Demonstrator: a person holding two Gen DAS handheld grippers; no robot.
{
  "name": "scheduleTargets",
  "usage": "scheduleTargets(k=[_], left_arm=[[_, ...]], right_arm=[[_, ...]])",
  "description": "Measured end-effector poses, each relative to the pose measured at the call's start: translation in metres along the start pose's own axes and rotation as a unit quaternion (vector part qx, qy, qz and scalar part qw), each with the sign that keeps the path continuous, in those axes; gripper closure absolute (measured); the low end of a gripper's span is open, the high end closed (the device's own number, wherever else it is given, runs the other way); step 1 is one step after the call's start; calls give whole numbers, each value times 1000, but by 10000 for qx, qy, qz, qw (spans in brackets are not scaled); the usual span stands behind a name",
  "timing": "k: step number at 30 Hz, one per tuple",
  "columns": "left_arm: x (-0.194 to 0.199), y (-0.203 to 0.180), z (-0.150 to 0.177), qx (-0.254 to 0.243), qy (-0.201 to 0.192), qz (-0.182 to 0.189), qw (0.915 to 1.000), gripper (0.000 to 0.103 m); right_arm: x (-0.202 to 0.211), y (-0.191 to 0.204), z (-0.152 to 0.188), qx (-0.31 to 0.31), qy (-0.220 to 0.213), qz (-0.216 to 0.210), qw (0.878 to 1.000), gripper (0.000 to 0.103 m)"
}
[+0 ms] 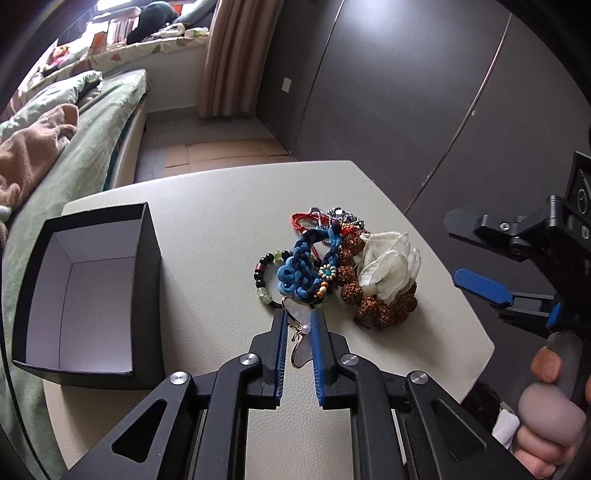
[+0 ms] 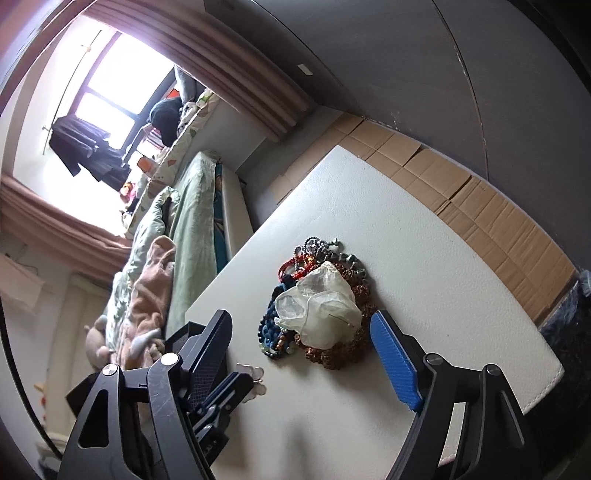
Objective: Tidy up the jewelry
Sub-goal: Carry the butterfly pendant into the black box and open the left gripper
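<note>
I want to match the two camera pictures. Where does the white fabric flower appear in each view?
Left wrist view: the white fabric flower lies right of centre, on the brown seed-bead bracelet.
Right wrist view: it sits at centre, on the same pile, between the open jaws.
Shared landmark: the white leather-textured table.

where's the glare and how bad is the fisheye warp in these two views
Right wrist view: the window is blown out white, and the table looks tilted with bowed edges. Left wrist view: light is softer, with only a small bright window patch top left; the cabinet seams curve, and the jewelry pile stays sharp.
</note>
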State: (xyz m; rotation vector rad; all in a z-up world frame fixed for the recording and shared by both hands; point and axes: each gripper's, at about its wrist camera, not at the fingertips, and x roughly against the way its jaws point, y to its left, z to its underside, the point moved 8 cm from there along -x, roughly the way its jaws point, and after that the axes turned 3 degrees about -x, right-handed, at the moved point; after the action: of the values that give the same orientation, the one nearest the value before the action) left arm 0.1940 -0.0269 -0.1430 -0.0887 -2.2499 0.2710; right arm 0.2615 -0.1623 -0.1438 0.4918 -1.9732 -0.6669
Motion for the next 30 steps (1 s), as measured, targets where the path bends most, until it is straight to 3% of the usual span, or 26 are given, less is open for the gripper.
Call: scheduleTargets(k=[10,11,12,14,17,22,26,30], left_arm=[[34,25,-8,322,-404,-19,9987,90],[38,28,-9,358,-450,-24,9983,90],[42,31,-10,383,-500,-30,9980,90],[51,37,-10,422,-604,-56,9973,90],[63,46,-12,487,-763,-92,9959,90],[80,69,-16,582,-1069,-258,9922,90],[95,92,-14,749,-1236,-366,9888,90],[105,117,-13,873,-1339,-579,9854,90]], right_arm=[[-41,14,3,658,383,668,9949,25],[-42,12,3,747,380,751,9936,38],[-45,14,5,868,434,836,9918,65],[-46,14,8,921,529,873,9905,99],[-27,21,1,1147,69,1103,9872,99],[4,75,-8,1601,-427,395,9854,99],[4,117,-3,2010,-455,-24,9785,99],[-15,149,10,2215,-220,-287,9745,99]])
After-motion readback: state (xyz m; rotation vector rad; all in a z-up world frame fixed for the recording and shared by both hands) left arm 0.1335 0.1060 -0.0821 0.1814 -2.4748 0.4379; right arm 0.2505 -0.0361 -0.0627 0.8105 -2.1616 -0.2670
